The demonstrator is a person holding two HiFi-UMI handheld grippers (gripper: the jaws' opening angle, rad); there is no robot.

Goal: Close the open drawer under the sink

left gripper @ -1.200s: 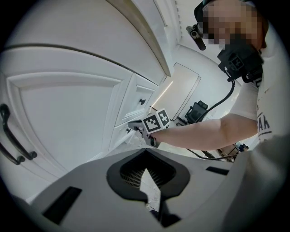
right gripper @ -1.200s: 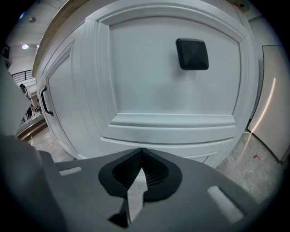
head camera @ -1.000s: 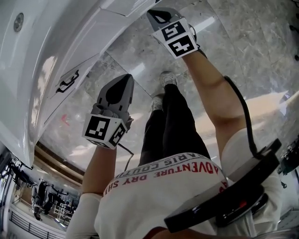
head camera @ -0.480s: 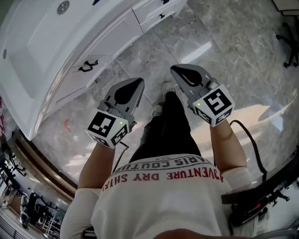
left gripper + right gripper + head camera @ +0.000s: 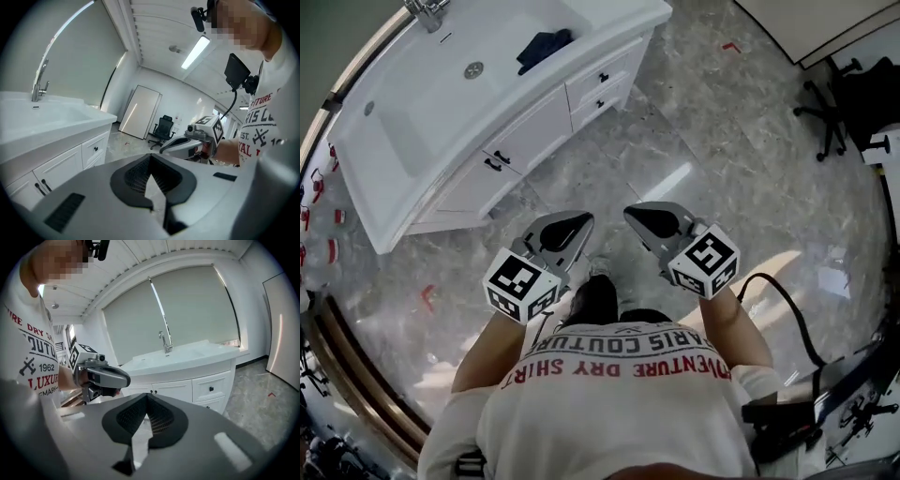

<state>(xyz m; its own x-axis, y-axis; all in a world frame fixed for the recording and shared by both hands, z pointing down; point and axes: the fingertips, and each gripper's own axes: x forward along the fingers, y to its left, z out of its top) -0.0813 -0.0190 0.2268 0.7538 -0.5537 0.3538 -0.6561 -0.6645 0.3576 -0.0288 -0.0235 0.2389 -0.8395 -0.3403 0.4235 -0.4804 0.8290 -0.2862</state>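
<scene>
The white vanity (image 5: 412, 202) with its sink (image 5: 408, 141) stands at the upper left of the head view, well away from me. Its two drawers (image 5: 602, 86) at the right end look flush with the front, as do those drawers (image 5: 211, 389) in the right gripper view. My left gripper (image 5: 572, 225) and right gripper (image 5: 645, 221) hang side by side in front of my chest, above the floor. Both are shut with nothing between the jaws. In the left gripper view the left gripper (image 5: 150, 158) points past the vanity, and the right gripper (image 5: 147, 398) points at it.
A dark cloth (image 5: 542, 47) lies on the counter beside the faucet (image 5: 427, 11). Black office chairs (image 5: 830, 112) stand at the far right. A cable (image 5: 778, 281) trails from my right arm. Grey marble floor (image 5: 694, 141) lies between me and the vanity.
The vanity has dropped much farther away in the head view. My right gripper has come back from up by the vanity front to beside the left one.
</scene>
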